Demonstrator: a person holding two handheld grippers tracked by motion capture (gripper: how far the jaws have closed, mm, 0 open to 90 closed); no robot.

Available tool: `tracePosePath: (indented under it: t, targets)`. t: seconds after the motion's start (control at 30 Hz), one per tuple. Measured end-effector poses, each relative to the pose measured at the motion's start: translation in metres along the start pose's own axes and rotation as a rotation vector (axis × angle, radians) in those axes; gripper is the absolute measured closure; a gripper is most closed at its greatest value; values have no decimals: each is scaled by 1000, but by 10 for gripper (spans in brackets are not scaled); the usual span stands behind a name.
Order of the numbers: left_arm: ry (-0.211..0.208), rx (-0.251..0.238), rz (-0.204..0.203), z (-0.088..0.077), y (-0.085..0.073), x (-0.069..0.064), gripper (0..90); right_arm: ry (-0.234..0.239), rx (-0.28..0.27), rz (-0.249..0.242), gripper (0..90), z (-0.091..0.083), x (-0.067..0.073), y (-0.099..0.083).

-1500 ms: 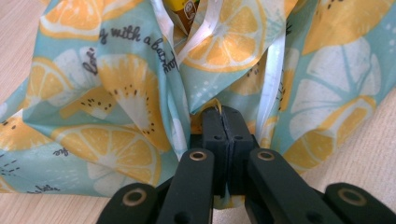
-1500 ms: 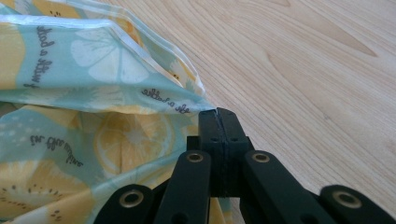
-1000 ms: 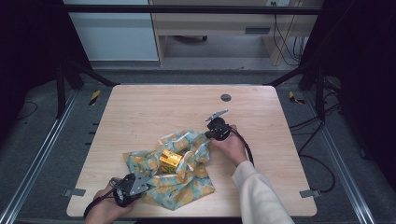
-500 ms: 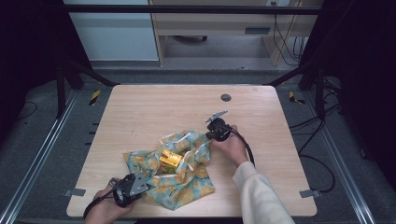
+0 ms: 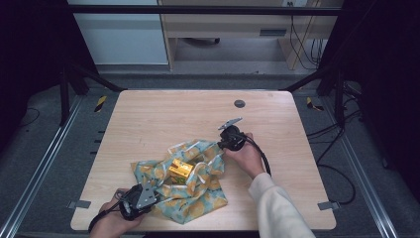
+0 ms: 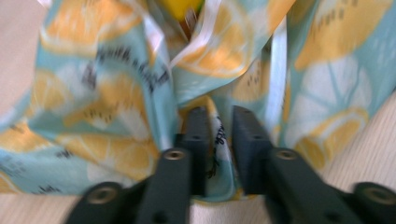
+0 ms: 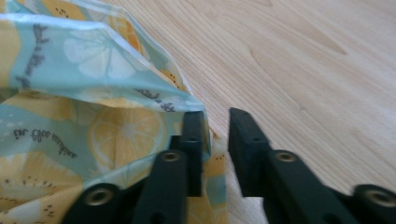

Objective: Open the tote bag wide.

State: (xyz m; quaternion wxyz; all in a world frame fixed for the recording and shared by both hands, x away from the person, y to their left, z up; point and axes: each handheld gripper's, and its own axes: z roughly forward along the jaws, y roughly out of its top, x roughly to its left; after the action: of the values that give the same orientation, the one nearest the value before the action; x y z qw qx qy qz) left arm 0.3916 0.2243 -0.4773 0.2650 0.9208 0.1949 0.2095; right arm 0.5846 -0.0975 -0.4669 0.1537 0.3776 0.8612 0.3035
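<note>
While the lemon-print cloth (image 5: 190, 186) lies crumpled near the table's (image 5: 148, 119) front edge around a yellow box (image 5: 180, 170), your left gripper (image 6: 219, 135) and right gripper (image 7: 216, 135) have just loosened, jaws parted at its edges.

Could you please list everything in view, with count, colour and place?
table: one, light wood, centre.
cloth: one, teal with orange slices, crumpled on the table's near half.
box: one, shiny gold, on the cloth's middle.
disc: one, dark, on the table's far side.
left gripper: one, black, at the cloth's near corner; fingers have just been opening, cloth edge between them.
right gripper: one, black, at the cloth's far corner; fingers have just been opening, cloth against one finger.
hands: two, at the near edge; right sleeve cream.
</note>
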Motion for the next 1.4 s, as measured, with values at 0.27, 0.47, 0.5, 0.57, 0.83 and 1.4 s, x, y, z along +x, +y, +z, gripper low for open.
tracePosePath:
  t: [0.27, 0.47, 0.5, 0.57, 0.83, 1.4]
  targets:
    - [20, -141, -88, -12, 3, 3, 435, -18, -98, -10, 433, -36, 9, 2]
    - [13, -204, -121, -21, 6, 2, 396, 37, -182, -36, 418, -67, 29, -3]
    - [15, -215, -125, -23, 7, 2, 395, 56, -205, -48, 433, -77, 36, -6]
    - [14, -241, -138, -26, 9, 3, 387, 63, -239, -62, 465, -87, 45, -8]
    - [95, -312, -191, -42, 23, 11, 386, 129, -253, -98, 458, -99, 72, -12]
    - [109, -169, -288, -9, 27, 56, 445, 234, -142, -139, 391, -89, 99, -32]
